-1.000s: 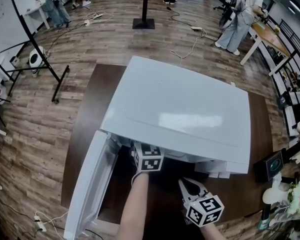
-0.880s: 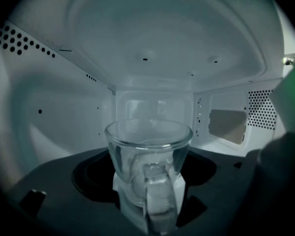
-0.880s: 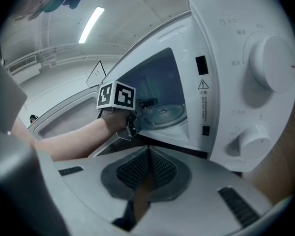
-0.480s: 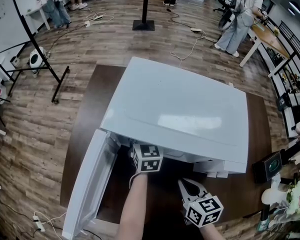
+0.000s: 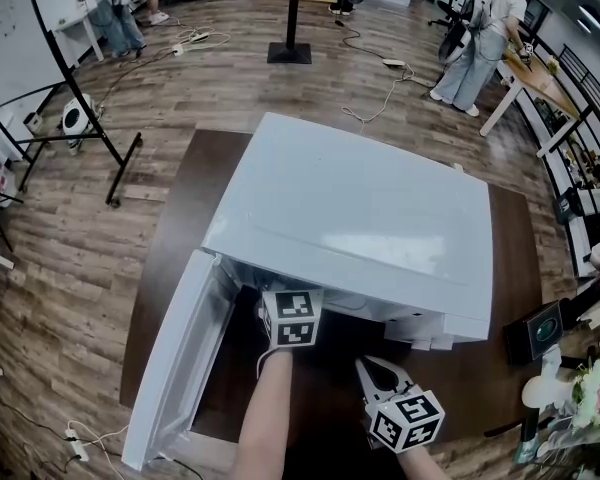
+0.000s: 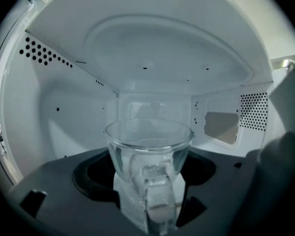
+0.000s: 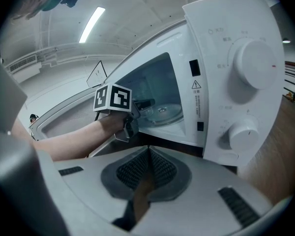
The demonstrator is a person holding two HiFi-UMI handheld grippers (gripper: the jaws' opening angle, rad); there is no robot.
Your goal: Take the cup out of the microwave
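**Raise it a little, then draw straight back**

My left gripper (image 6: 148, 205) has just closed on the glass cup (image 6: 150, 149), which is upright inside the microwave (image 5: 360, 208) with its handle toward me. I'd lift slightly, keep it level, and back out squarely. My right gripper (image 7: 146, 173) waits outside, clenched and empty.

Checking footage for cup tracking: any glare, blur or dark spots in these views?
Head view: faint sheen on the microwave top, fisheye bending at edges. Left gripper view: dim cavity, clear cup low-contrast, corners vignetted. Right gripper view: ceiling light blown out.
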